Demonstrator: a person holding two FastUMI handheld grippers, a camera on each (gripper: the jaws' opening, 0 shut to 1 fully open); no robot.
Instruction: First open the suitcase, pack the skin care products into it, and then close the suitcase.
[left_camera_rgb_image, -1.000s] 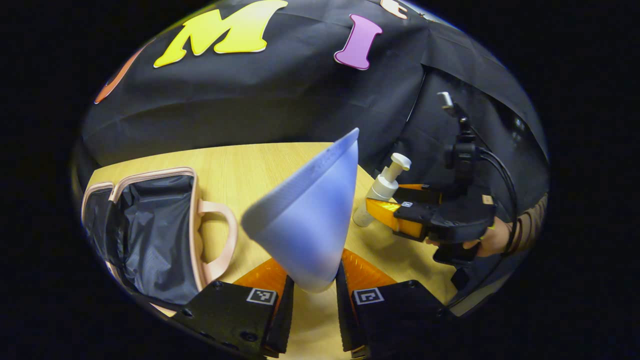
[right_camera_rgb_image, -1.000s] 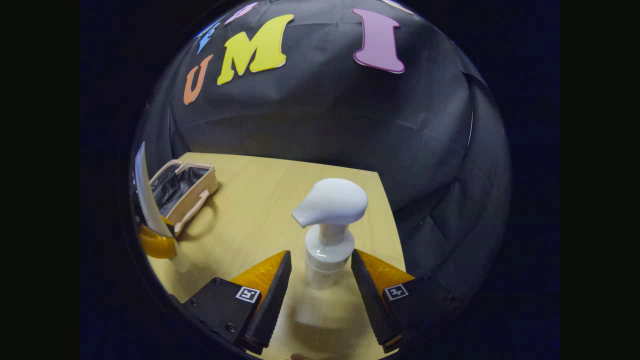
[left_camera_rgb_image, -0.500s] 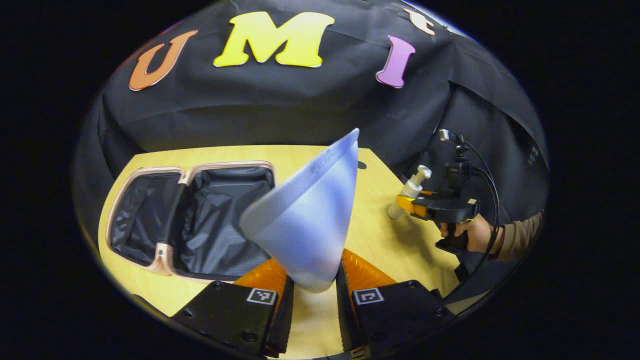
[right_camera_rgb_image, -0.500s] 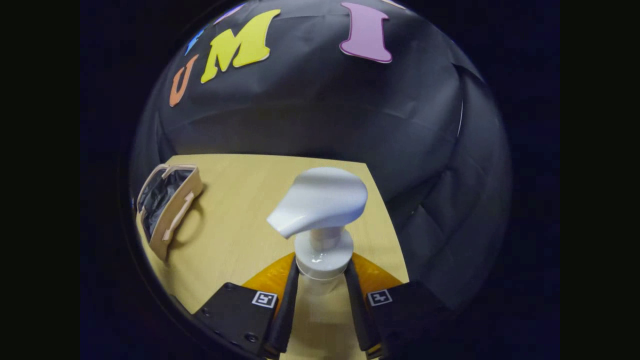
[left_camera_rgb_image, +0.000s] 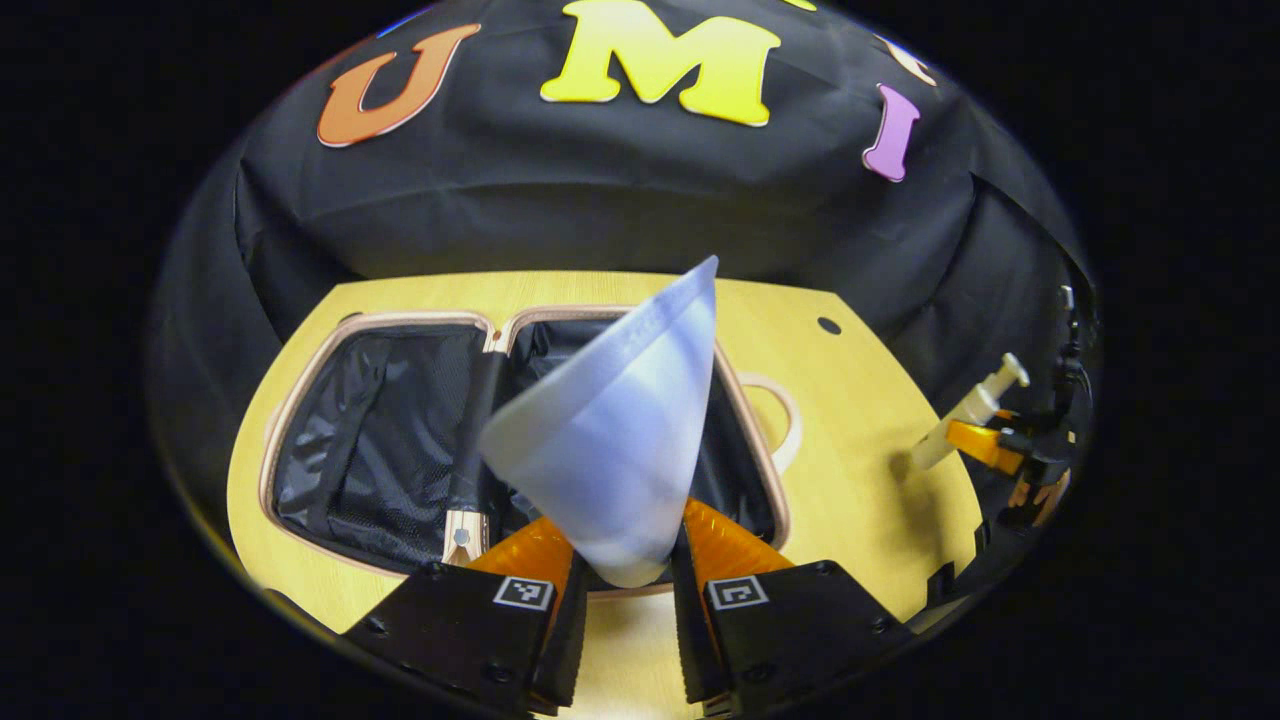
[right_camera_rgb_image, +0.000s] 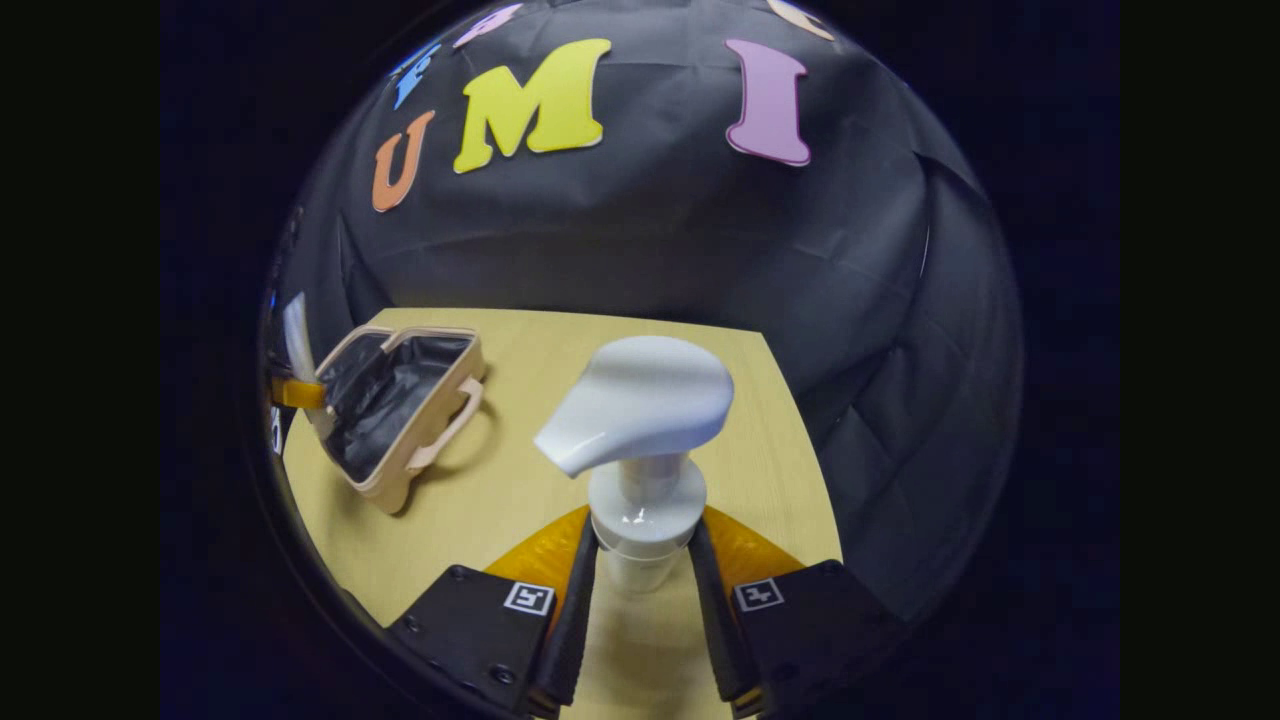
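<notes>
Left gripper (left_camera_rgb_image: 622, 590): closed on a soft pale-blue plastic tube (left_camera_rgb_image: 610, 430), lower centre, held above the open pink suitcase (left_camera_rgb_image: 300, 400).
Right gripper (right_camera_rgb_image: 640, 600): clamped on a rigid white pump bottle (right_camera_rgb_image: 640, 420), lower centre.
Handling: both judged light; the tube squashable, best gripped near its cap.

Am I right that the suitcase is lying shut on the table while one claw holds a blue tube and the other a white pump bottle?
Not quite: the suitcase lies open on the table, its dark lining showing, as the left gripper view makes plain. The rest holds: the left claw grips the blue tube, and the right claw grips the white pump bottle.
</notes>
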